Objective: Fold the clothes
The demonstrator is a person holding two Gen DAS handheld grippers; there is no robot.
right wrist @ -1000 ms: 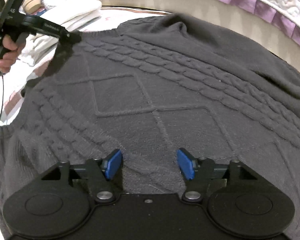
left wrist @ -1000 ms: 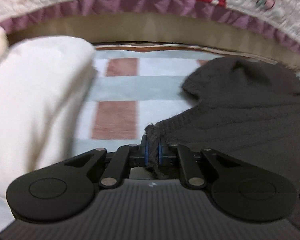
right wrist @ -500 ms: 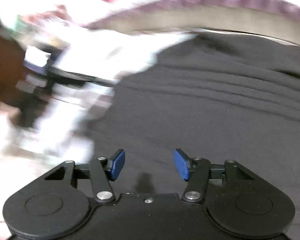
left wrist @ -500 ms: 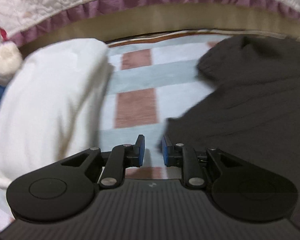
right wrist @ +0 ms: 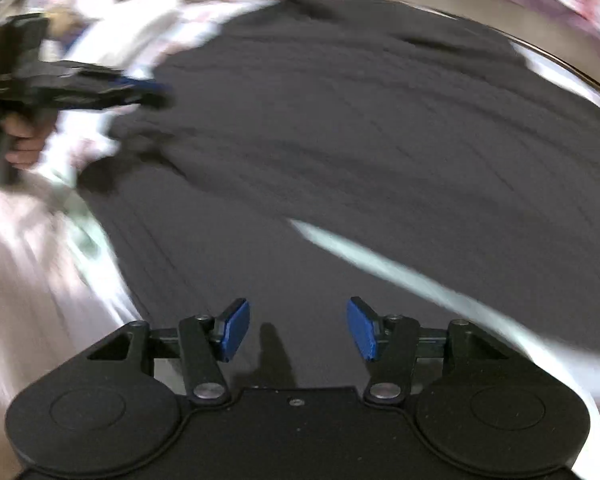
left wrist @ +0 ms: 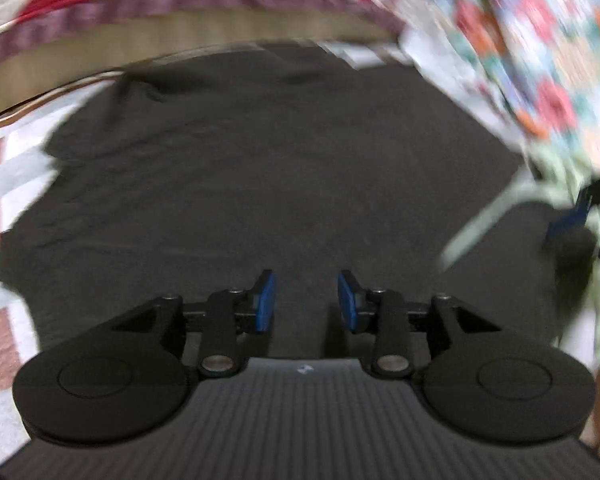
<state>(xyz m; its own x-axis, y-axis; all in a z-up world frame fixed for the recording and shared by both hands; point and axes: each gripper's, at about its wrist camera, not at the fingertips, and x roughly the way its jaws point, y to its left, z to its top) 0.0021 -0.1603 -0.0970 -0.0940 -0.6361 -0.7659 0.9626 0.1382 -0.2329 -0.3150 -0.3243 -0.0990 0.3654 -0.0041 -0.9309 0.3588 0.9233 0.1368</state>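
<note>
A dark grey cable-knit sweater (left wrist: 284,168) lies spread over the checked bed cover and fills most of both blurred views (right wrist: 360,152). My left gripper (left wrist: 306,300) hovers over its middle, jaws opening, with nothing between the blue pads. In the right wrist view my right gripper (right wrist: 298,328) stands open above the sweater, also with nothing in it. That view also shows the left gripper (right wrist: 100,90) at the far left, held in a hand (right wrist: 22,144) over the sweater's edge. The right gripper's blue pad (left wrist: 572,220) shows at the right edge of the left wrist view.
A pink, white and pale blue checked cover (left wrist: 4,184) shows to the left of the sweater. A quilt with a purple border (left wrist: 180,0) hangs along the far side. Folded white cloth (right wrist: 148,28) lies at the far left. Floral fabric (left wrist: 540,60) rises at the right.
The left gripper let go of the sweater's edge, opened, and swung right over the sweater's middle. The right gripper swept across the sweater, jaws slightly narrower. The white folded cloth left the left view.
</note>
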